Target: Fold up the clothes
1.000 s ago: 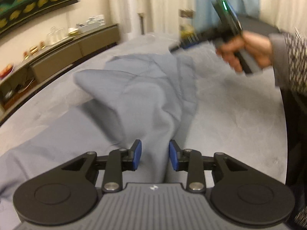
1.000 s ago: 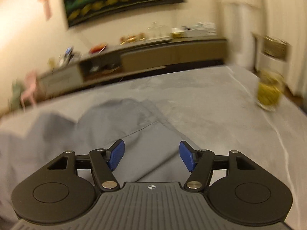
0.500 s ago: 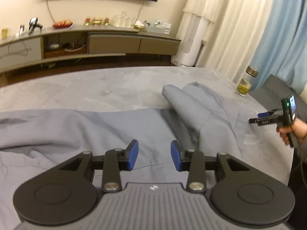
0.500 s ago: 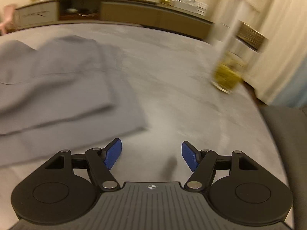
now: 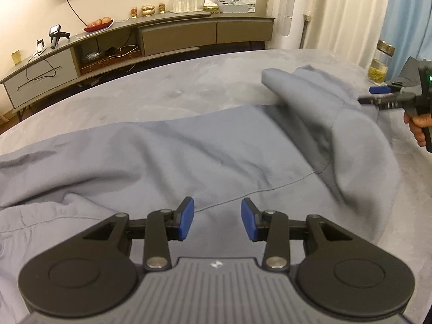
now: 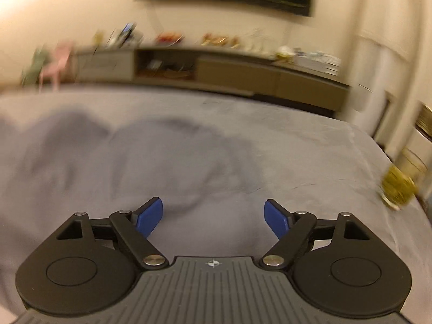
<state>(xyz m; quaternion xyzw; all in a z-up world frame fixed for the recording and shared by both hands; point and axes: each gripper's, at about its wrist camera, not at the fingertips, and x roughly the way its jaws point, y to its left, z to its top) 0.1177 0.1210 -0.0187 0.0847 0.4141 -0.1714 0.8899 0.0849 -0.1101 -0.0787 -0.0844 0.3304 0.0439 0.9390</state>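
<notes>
A grey garment (image 5: 189, 148) lies rumpled on the table (image 5: 162, 91). The left tool (image 5: 217, 222) hangs part open and empty over it. The right tool (image 6: 213, 217), jaws just widened, holds nothing.

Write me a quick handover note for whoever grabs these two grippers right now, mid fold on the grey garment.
Left gripper: jaws part open, nothing between them, poised over the near seam of the blue-grey fabric garment.
Right gripper: its jaws have just been opening and now stand wide, empty, above the garment's end; its view is blurred.
Garment: spread lengthwise on the grey velvety table, with one end already flipped over into a raised fold.
Glass jar of yellow-green contents stands at the table's far edge; keep clear.
Done: the first fold, roughly. Left: flatten that fold, then fold the long remaining part.
</notes>
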